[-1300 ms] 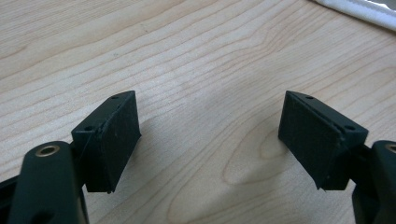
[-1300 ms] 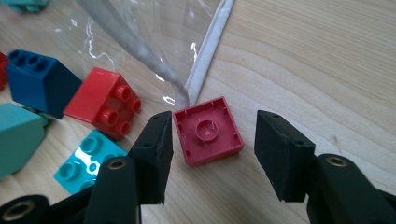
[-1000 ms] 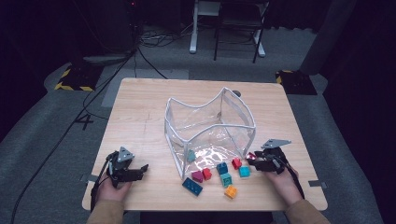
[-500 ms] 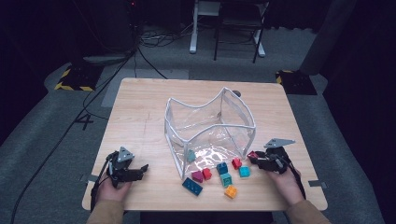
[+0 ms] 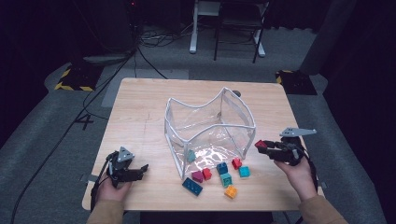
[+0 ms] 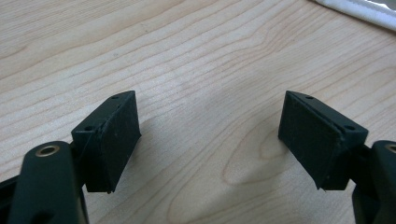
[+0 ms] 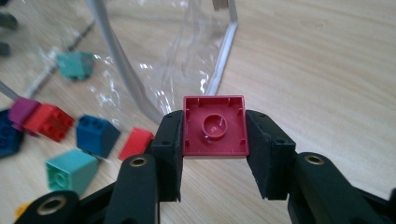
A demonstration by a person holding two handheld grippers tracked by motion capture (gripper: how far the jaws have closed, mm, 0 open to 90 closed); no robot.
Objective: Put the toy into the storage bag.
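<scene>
A clear plastic bag (image 5: 210,126) with a white frame stands open in the middle of the wooden table (image 5: 140,112). Loose bricks lie in front of it: blue (image 5: 192,185), magenta (image 5: 197,176), red (image 5: 236,163), teal (image 5: 226,179), orange (image 5: 230,191). A teal brick (image 5: 191,155) sits at the bag's near left corner. My right gripper (image 5: 261,145) is shut on a dark red brick (image 7: 215,127), hollow underside toward the camera, just right of the bag's near corner (image 7: 219,70). My left gripper (image 5: 140,170) rests low at the table's front left, open over bare wood (image 6: 210,126).
The table's front edge (image 5: 187,207) runs just behind both hands. Beyond the table, cables (image 5: 116,70) lie on the grey floor and a chair's legs (image 5: 224,42) stand at the back. Bare wood lies left of the bag.
My right gripper has lifted the dark red brick and carried it slightly right and away from the loose bricks. The left gripper has stayed put.
</scene>
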